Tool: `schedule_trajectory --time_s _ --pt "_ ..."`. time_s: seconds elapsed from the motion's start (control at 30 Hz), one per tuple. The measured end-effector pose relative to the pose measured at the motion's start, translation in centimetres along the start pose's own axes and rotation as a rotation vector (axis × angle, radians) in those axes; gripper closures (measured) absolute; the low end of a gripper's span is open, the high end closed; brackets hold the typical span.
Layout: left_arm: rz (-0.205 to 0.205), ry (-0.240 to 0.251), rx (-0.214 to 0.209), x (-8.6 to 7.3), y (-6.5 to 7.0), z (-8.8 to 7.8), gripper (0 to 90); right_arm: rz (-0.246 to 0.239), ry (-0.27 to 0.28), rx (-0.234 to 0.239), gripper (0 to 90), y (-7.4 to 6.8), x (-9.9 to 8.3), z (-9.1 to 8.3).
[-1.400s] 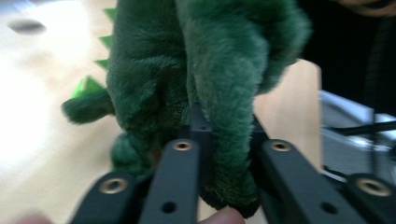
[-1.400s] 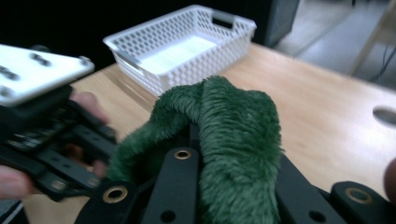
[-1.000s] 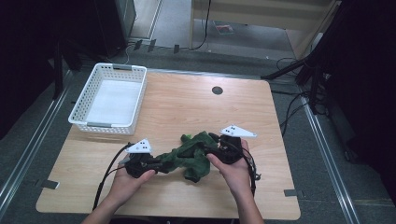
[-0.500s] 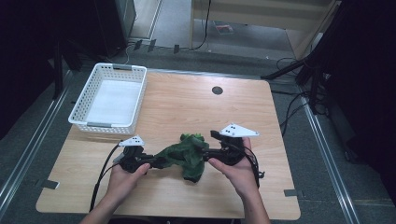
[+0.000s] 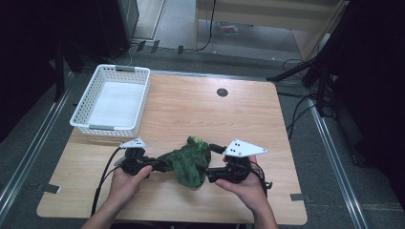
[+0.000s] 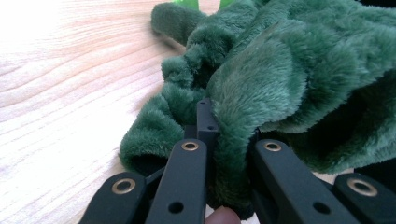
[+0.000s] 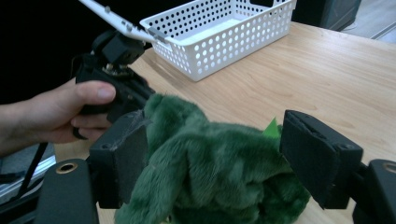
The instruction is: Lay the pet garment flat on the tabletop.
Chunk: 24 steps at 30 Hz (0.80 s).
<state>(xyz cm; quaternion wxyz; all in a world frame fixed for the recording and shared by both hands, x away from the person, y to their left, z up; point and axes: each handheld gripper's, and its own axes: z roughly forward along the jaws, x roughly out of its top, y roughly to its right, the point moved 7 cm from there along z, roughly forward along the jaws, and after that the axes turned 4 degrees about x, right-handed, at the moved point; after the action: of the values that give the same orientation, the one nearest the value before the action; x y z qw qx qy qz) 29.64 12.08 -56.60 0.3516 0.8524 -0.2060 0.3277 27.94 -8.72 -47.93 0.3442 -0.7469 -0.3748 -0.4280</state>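
Observation:
A dark green plush toy (image 5: 188, 160) lies crumpled on the wooden table (image 5: 200, 109), near its front edge. My left gripper (image 5: 160, 166) comes in from the left and is shut on a fold of the plush (image 6: 280, 70); its jaws (image 6: 229, 126) pinch the fur tightly. My right gripper (image 5: 210, 162) faces it from the right, and its jaws have just been opening. They now stand wide on either side of the plush (image 7: 210, 158) without pinching it. A bright green spike pokes out of the fur. The left gripper (image 7: 116, 88) and its hand show beyond the toy.
A white perforated basket (image 5: 110, 128), lined with white, stands at the table's back left (image 7: 219, 42). A small round dark hole (image 5: 222, 92) marks the tabletop at the back. Cables trail from both grippers over the front edge. The floor around the table is dark.
My right gripper's jaws have spread apart and the right hand has drawn a little to the right. The plush has stretched slightly. The left gripper keeps its hold in place.

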Motion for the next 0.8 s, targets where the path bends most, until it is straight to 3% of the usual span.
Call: schedule_trajectory --time_s 0.17,0.3,0.33,0.4,0.47,0.5,0.57,0.7,0.77,0.8 --pt "-0.003 0.017 -0.002 0.2 0.1 -0.2 86.5 0.004 -0.011 0.025 25.4 -1.9 -2.6 0.0" --pt "-0.002 0.028 -0.006 0.5 0.3 -0.2 86.5 -0.014 -0.099 0.033 31.5 -3.7 -4.8 1.3" --pt "-0.004 0.03 -0.008 0.5 0.5 -0.2 86.5 -0.024 -0.118 0.018 36.7 -3.8 -5.1 1.6" --pt "0.002 0.031 -0.011 0.6 0.6 -0.2 86.4 -0.079 -0.179 -0.054 58.5 -3.8 -5.9 2.4" --pt "-0.01 0.034 -0.023 0.7 0.6 -0.3 86.4 -0.082 -0.19 -0.052 75.5 -3.7 -6.0 2.6" --pt "-0.015 0.039 -0.025 0.9 0.8 -0.4 86.4 -0.088 -0.176 -0.033 79.7 -3.7 -5.7 2.5" --pt "0.029 0.032 -0.005 1.2 1.1 -0.6 86.4 -0.097 -0.152 -0.017 82.3 -3.8 -4.6 2.1" --pt "0.101 -0.019 -0.023 1.3 1.8 -0.8 86.1 -0.144 -0.082 -0.019 82.4 -3.1 -0.2 1.5" --pt "0.089 -0.019 -0.043 1.3 1.8 -0.9 86.3 -0.132 -0.042 -0.034 82.3 -1.9 2.7 1.7" --pt "0.072 -0.018 -0.085 1.4 1.8 -1.0 86.5 -0.094 -0.027 -0.022 81.9 -1.1 4.0 2.0"
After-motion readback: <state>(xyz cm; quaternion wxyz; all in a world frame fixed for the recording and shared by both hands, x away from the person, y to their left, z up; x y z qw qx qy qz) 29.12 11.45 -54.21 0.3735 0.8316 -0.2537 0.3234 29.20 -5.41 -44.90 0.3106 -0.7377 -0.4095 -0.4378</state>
